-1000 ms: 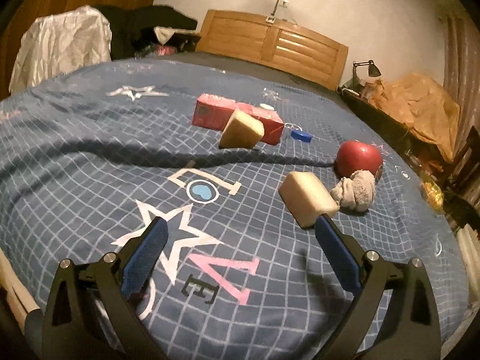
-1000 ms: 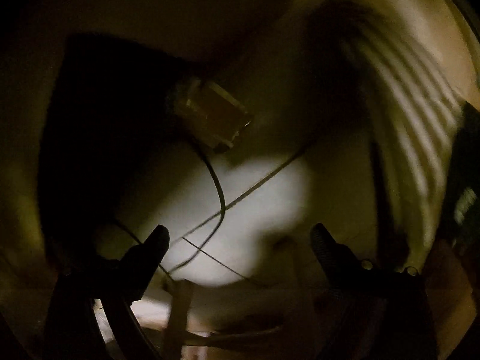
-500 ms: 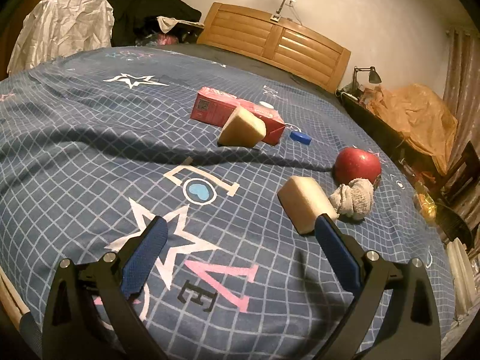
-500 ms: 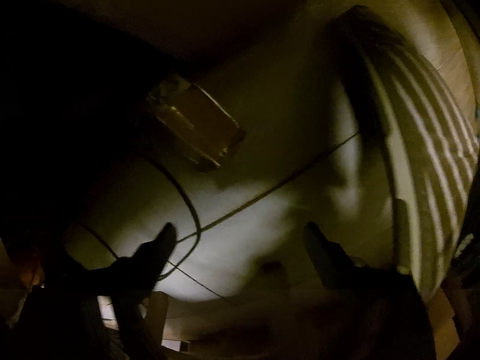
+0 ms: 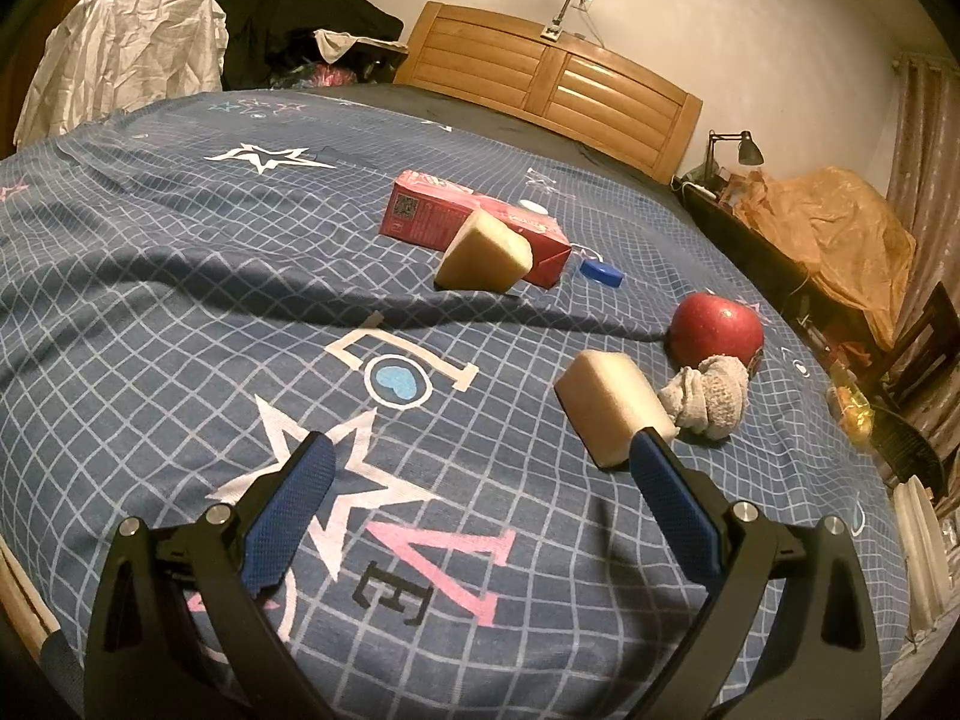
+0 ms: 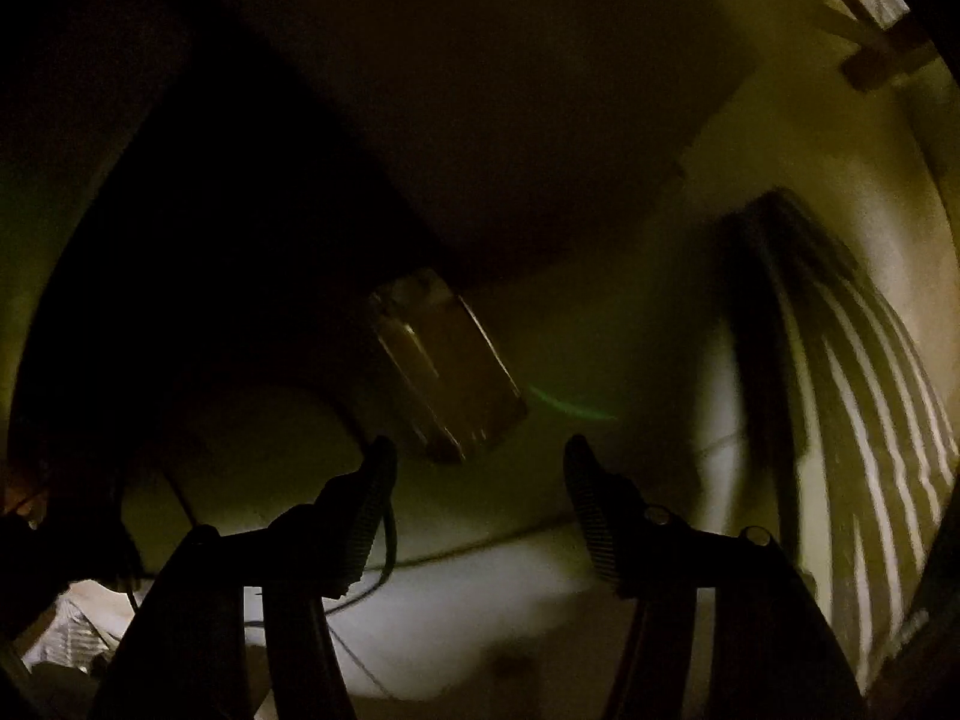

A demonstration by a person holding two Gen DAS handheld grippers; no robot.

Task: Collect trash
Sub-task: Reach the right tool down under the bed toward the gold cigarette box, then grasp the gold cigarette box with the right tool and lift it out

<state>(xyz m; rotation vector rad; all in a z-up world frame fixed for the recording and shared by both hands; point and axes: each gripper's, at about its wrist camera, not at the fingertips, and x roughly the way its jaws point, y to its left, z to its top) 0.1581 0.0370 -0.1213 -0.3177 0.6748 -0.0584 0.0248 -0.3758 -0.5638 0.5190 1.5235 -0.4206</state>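
Note:
My left gripper (image 5: 480,456) is open and empty, low over the blue checked bedspread (image 5: 180,312). A beige sponge block (image 5: 612,414) lies just past its right fingertip. A crumpled grey cloth (image 5: 711,399) and a red apple (image 5: 717,330) lie behind it. Farther back a second beige sponge (image 5: 483,252) leans on a red carton (image 5: 468,222), with a blue cap (image 5: 602,273) beside it. My right gripper (image 6: 480,450) is open and empty in a dark place, pointing at a brownish box-like object (image 6: 447,366) with cables around.
A wooden headboard (image 5: 552,78) stands at the far end of the bed. Clothes pile at the far left (image 5: 126,60). A desk with a lamp (image 5: 744,147) and an orange bag (image 5: 834,228) runs along the right side. Striped light falls at right (image 6: 870,420).
The left gripper has tilted up slightly, so the objects sit a little lower in view. The right gripper has swung so the brownish object now sits closer between its fingertips.

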